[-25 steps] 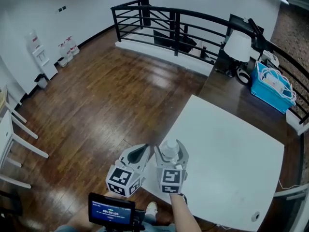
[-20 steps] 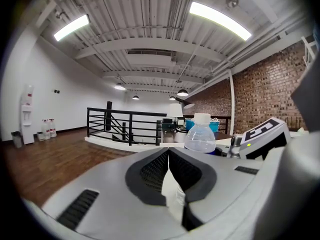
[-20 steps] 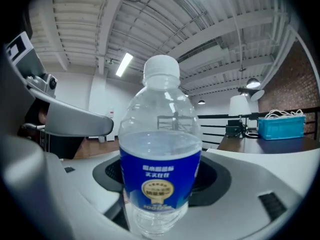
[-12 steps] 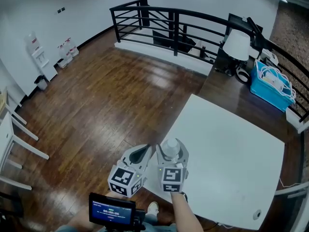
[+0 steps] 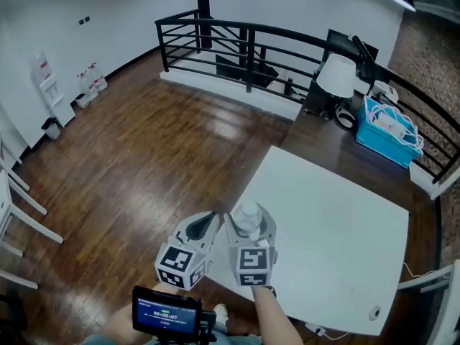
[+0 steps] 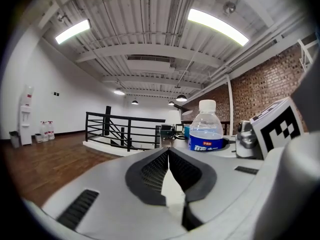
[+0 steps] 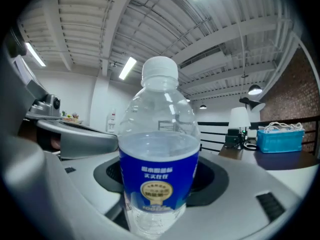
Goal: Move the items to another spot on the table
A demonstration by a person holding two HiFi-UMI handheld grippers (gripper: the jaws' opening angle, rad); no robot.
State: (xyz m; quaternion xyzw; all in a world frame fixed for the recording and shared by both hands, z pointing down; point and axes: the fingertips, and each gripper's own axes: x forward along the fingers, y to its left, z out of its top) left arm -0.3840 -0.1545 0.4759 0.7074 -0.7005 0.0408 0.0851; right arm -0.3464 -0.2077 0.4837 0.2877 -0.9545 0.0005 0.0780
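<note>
A clear water bottle [image 5: 249, 213] with a white cap and a blue label stands upright between the jaws of my right gripper [image 5: 249, 221], over the near left corner of the white table [image 5: 338, 221]. In the right gripper view the bottle [image 7: 157, 174] fills the gap and the grey pads [image 7: 212, 176] press on its sides. My left gripper [image 5: 210, 220] hangs just left of it, past the table's edge and above the floor. Its jaws are shut with nothing in them [image 6: 168, 154]. In the left gripper view the bottle [image 6: 205, 131] shows to the right.
A dark desk behind the table carries a white lamp [image 5: 336, 74] and a blue basket [image 5: 388, 129] of cables. A black railing [image 5: 244, 42] runs along the back. Wooden floor [image 5: 129, 157] lies to the left. A small screen [image 5: 167, 313] sits near my body.
The head view has shifted a little, so the table and railing sit lower left in the picture. Both grippers and the bottle keep their places relative to each other.
</note>
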